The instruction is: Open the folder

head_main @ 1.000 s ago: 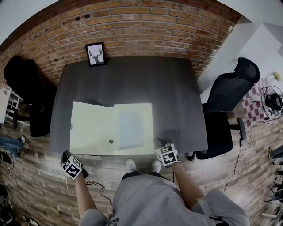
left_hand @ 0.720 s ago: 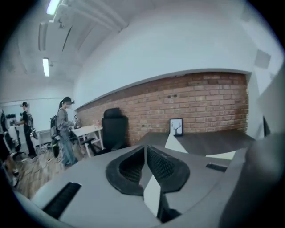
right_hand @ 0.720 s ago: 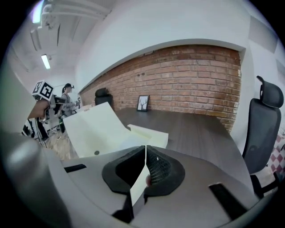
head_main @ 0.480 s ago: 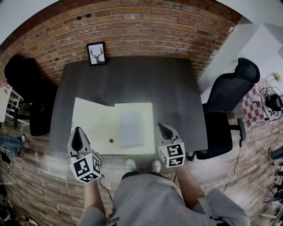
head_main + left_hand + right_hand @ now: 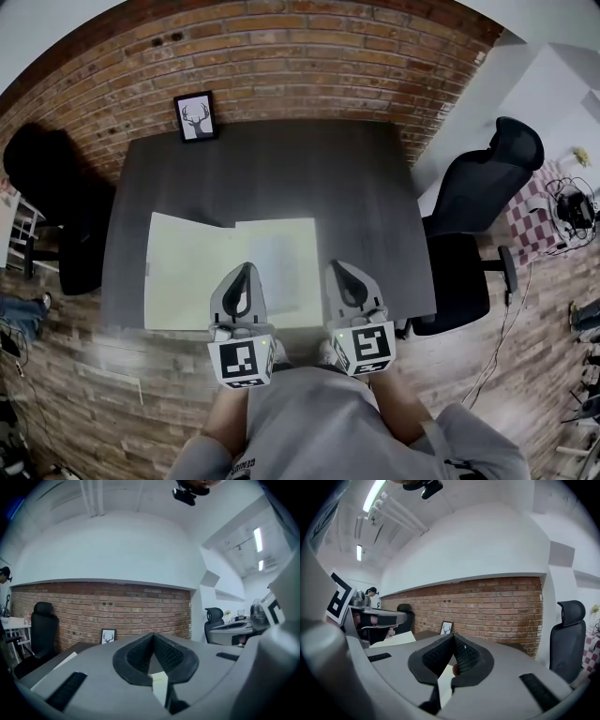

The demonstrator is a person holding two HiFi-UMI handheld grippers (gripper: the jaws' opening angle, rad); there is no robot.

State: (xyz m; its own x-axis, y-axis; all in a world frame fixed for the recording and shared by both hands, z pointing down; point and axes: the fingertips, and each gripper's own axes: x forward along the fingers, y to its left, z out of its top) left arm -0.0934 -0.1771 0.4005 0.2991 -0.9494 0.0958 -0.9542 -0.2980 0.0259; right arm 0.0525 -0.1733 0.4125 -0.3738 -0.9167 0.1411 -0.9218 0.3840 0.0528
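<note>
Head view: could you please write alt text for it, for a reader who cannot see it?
Seen from above, a pale folder lies open on a dark table by a brick wall, a sheet of paper on its right half. The left gripper and right gripper hover over its near edge, jaws shut and empty.

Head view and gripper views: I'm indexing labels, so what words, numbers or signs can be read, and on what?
None can be read.
Dark print on the person's grey shirt: too blurred.
White paper sheet in the pale yellow folder: nothing legible.
Square markers on left gripper and right gripper: patterns only.
Black-framed antler picture: no words.
</note>
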